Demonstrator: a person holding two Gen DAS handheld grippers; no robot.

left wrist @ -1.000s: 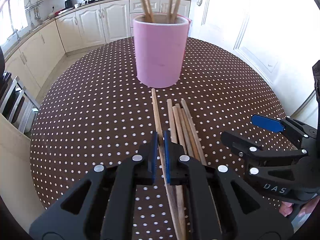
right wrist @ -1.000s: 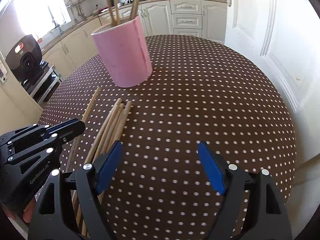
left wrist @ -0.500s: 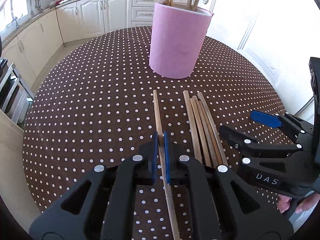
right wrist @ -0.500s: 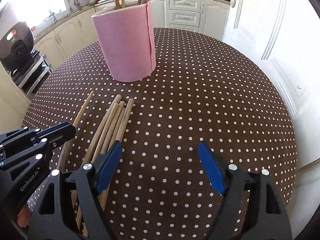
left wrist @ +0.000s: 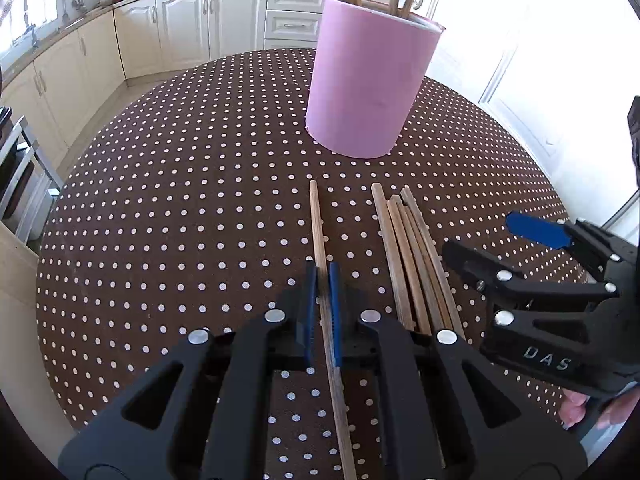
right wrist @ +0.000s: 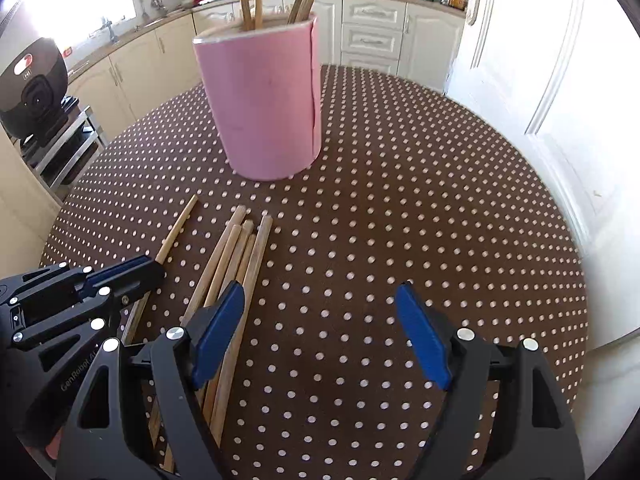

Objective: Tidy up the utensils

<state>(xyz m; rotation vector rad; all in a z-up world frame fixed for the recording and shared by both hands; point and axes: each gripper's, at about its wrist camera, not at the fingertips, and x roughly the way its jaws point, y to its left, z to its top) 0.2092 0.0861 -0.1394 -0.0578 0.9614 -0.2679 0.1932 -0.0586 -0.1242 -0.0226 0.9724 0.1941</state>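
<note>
A pink cylindrical holder [left wrist: 364,88] [right wrist: 264,108] stands on the far part of the table with several wooden chopsticks upright in it. My left gripper [left wrist: 322,280] [right wrist: 152,268] is shut on a single wooden chopstick [left wrist: 318,224] [right wrist: 178,228], which points toward the holder and sits low over the cloth. Just right of it, a bundle of several chopsticks [left wrist: 408,248] [right wrist: 236,252] lies flat. My right gripper [right wrist: 320,296] [left wrist: 484,236] is open and holds nothing. Its left finger hangs over the near part of the bundle.
The round table [left wrist: 180,220] wears a brown cloth with white dots. Cream kitchen cabinets [left wrist: 180,20] run behind it, and a white door [right wrist: 540,60] stands close on the right. A black appliance [right wrist: 32,88] sits on a rack to the left.
My left gripper has shifted left with its chopstick, widening the gap to the bundle. The right gripper has come closer to the holder and stayed open.
</note>
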